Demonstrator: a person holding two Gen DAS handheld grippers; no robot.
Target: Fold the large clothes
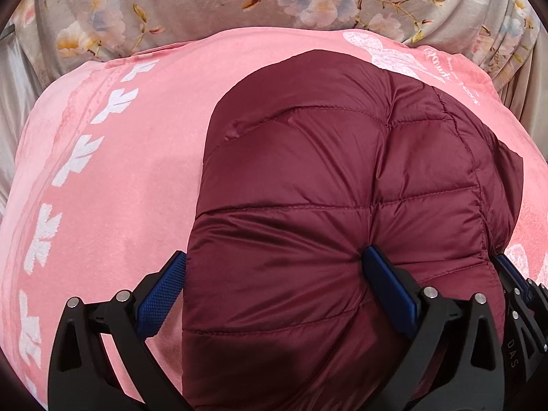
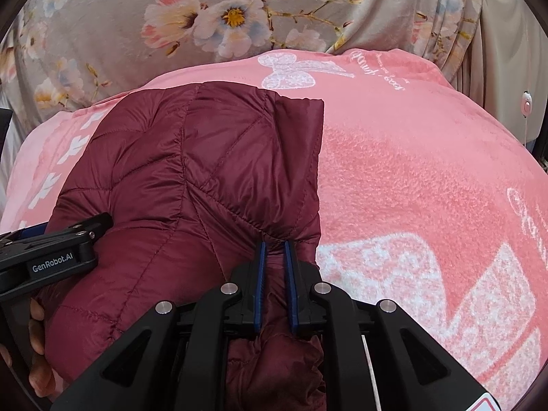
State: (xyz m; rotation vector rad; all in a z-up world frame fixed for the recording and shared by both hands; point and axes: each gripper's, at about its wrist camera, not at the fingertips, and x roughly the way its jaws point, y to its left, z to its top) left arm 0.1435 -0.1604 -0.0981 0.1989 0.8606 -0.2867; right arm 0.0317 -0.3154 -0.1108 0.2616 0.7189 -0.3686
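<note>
**Nearly folded: the jacket is lying doubled on the blanket, both claws at its near edge**

Nearest the right wrist camera, the right gripper [image 2: 274,257] is pinching a gathered ridge of the maroon quilted puffer jacket [image 2: 191,178] between its blue pads, jaws almost together and clamped on the fabric at the near right corner. To its left, the left gripper [image 1: 274,274] is standing with jaws well apart; its right pad is pressing into the jacket's near edge, while the left pad is sitting beside the cloth over the pink fleece blanket with white leaf and butterfly prints [image 1: 137,178]. It is gripping nothing that I can see. Part of a person's hand [image 2: 36,349] is showing at the left edge of the right wrist view.

Further out, the jacket is lying as a compact, puffy block on the blanket, its far edge looking fairly straight and a flat panel running down the right side. Beyond it, grey floral bedding [image 2: 137,27] is filling the far background.

Judging from this, the main folds appear to be done; releasing, pressing flat and perhaps one more fold seem to remain.
</note>
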